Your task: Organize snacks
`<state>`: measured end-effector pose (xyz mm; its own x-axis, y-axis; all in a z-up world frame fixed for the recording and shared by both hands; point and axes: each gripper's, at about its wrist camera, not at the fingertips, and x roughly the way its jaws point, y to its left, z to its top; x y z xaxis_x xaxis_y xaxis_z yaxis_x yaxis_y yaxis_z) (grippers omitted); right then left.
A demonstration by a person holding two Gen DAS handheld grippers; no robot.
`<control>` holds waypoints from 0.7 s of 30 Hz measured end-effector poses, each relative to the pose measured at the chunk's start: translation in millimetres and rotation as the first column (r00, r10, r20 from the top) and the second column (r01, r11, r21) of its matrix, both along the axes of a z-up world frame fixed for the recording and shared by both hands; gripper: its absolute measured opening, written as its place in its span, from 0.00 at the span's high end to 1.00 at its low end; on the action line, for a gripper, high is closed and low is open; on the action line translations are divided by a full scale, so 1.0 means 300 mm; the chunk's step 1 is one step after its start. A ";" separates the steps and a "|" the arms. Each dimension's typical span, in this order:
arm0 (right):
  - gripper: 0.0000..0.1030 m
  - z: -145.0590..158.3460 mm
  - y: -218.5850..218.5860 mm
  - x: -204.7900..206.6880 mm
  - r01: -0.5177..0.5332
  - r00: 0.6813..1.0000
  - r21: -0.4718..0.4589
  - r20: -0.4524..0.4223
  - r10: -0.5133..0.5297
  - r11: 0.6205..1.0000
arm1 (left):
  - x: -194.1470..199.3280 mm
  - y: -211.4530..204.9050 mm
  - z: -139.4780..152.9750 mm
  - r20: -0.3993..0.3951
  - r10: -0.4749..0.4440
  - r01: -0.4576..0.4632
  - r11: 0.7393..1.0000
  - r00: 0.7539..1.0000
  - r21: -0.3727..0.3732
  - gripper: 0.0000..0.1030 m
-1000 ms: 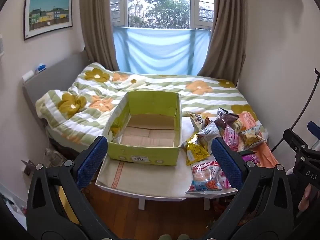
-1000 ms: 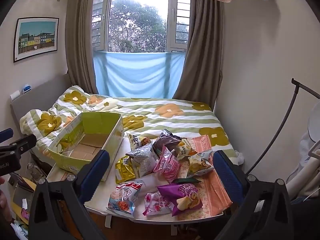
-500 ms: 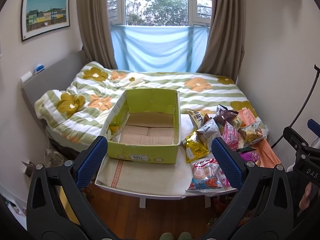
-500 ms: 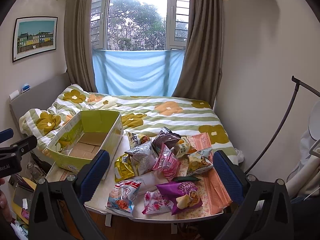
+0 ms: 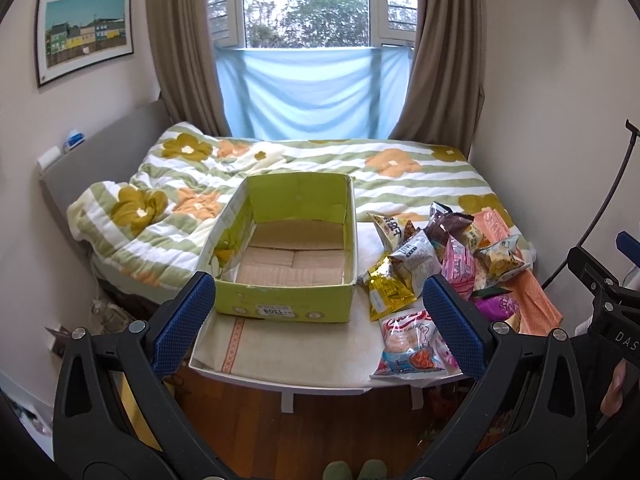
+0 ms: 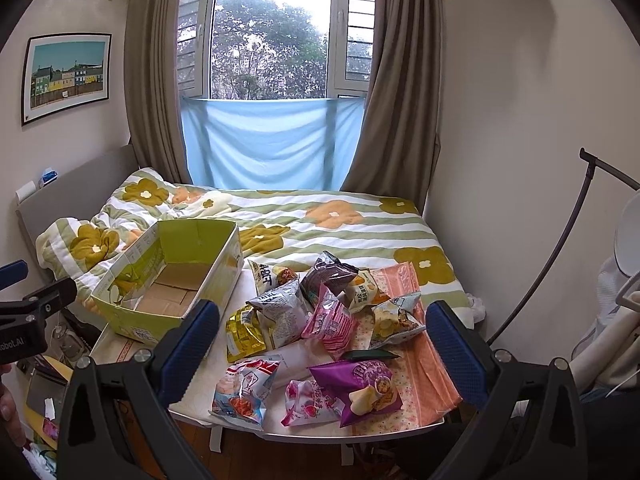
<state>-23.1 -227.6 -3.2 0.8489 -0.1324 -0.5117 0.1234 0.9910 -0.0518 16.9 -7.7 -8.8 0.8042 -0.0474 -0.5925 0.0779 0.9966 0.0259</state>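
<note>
An empty green cardboard box stands on the left of a small white table; it also shows in the right wrist view. A pile of snack bags lies on the table's right half, with a purple bag and a white-and-red bag nearest the front edge. The pile shows in the left wrist view. My left gripper is open and empty, held back from the box. My right gripper is open and empty, held back from the snacks.
A bed with a flowered striped quilt lies right behind the table. Walls close in on both sides. A window with brown curtains is at the back. A black stand pole rises on the right. Wooden floor lies below the table.
Both grippers have moved slightly closer to the table and tilted down a little. Both stay open and empty; nothing on the table has moved.
</note>
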 end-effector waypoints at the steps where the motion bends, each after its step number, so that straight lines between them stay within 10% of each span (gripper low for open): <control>1: 0.00 -0.001 -0.001 -0.001 0.002 1.000 0.001 -0.001 -0.002 1.000 | 0.000 -0.001 0.000 0.000 -0.001 0.001 1.000 1.000 0.001 0.00; 21: 0.00 -0.004 -0.009 -0.003 0.005 1.000 0.008 -0.006 -0.005 1.000 | -0.003 -0.001 -0.003 -0.003 -0.001 0.001 1.000 1.000 0.000 0.00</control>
<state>-23.9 -230.3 -4.5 0.8449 -0.1330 -0.5181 0.1283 0.9907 -0.0449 15.9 -7.9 -9.7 0.8022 -0.0480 -0.5951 0.0787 0.9966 0.0257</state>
